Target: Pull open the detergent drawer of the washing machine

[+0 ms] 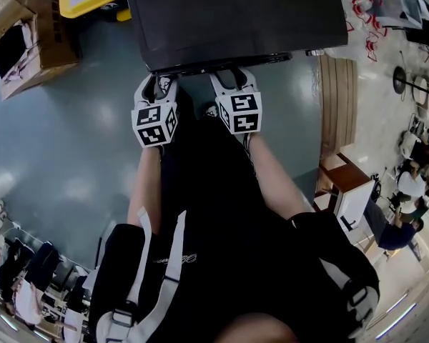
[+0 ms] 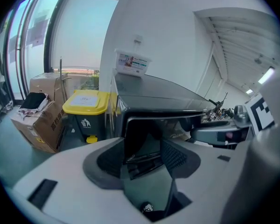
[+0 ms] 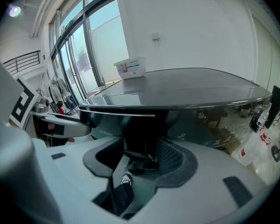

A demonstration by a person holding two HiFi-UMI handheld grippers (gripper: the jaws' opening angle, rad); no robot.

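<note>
The dark washing machine (image 1: 236,20) stands straight ahead, seen from above. Both grippers reach in under its front top edge. My left gripper (image 1: 159,86) is at the front left corner. Its jaws (image 2: 142,155) stand wide on either side of a dark panel, the drawer front (image 2: 142,134). My right gripper (image 1: 229,78) is a hand's width to the right. Its jaws (image 3: 140,155) also stand wide around a dark upright part (image 3: 140,136) below the lid's rim. In neither gripper view do the pads visibly press on anything. The fingertips are hidden in the head view.
A yellow-lidded bin (image 2: 86,101) and a cardboard box (image 2: 37,125) stand left of the machine. A small white box (image 3: 129,68) sits on the lid. Wooden furniture (image 1: 339,177) is at the right, with people beyond it. The person's legs are directly below the grippers.
</note>
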